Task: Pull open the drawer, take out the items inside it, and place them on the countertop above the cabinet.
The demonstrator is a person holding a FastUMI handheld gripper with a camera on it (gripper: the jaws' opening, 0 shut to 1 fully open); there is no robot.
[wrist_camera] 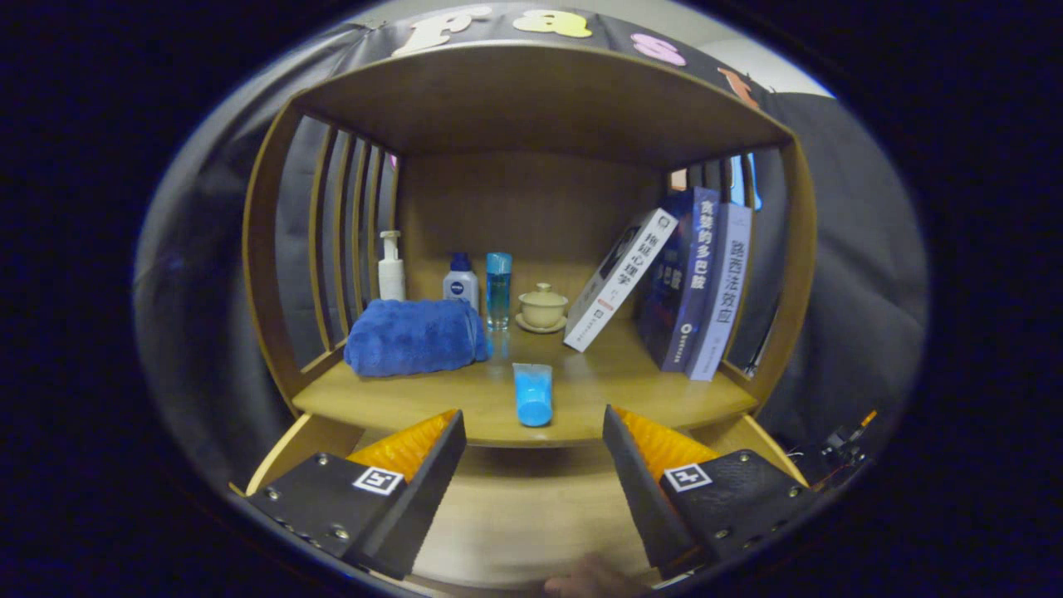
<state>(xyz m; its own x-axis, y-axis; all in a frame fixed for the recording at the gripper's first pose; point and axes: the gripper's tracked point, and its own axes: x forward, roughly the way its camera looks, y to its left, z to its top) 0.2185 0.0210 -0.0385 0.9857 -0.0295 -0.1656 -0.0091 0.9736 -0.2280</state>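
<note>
Gripper: the gripper (531,432) sits in front of the cabinet, its two fingers spread wide apart with nothing between them; the jaws stand open and grip nothing.
Fingers: one finger (415,453) shows at the lower left and the other at the lower right, both pointing toward the front edge of the countertop.
Drawer: the drawer (515,507) lies pulled out below the countertop, under and between the fingers; the part of its wooden bottom in sight looks bare.
Countertop: the countertop (648,390) is the wooden shelf floor of the cabinet, just ahead of the fingers.
Tube: a small blue tube (533,394) lies on the countertop near its front edge, just beyond the gap between the fingers, its cap end toward the gripper.
Towel: a folded blue towel (415,336) rests on the left side of the countertop.
Bottles: behind the towel stand a white pump bottle (390,270) and a white bottle with a blue cap (461,282); a tall clear blue bottle (498,291) stands just beside them, upright.
Cup: a small cream lidded cup (542,307) on a saucer stands near the back, to the right of the blue bottle.
Books: a white book (619,278) leans tilted against two upright books (706,282) at the right side.
Cabinet: the cabinet (266,249) has slatted wooden sides and a wooden top.
Hand: part of a hand (594,577) shows below the drawer, between the finger bases.
</note>
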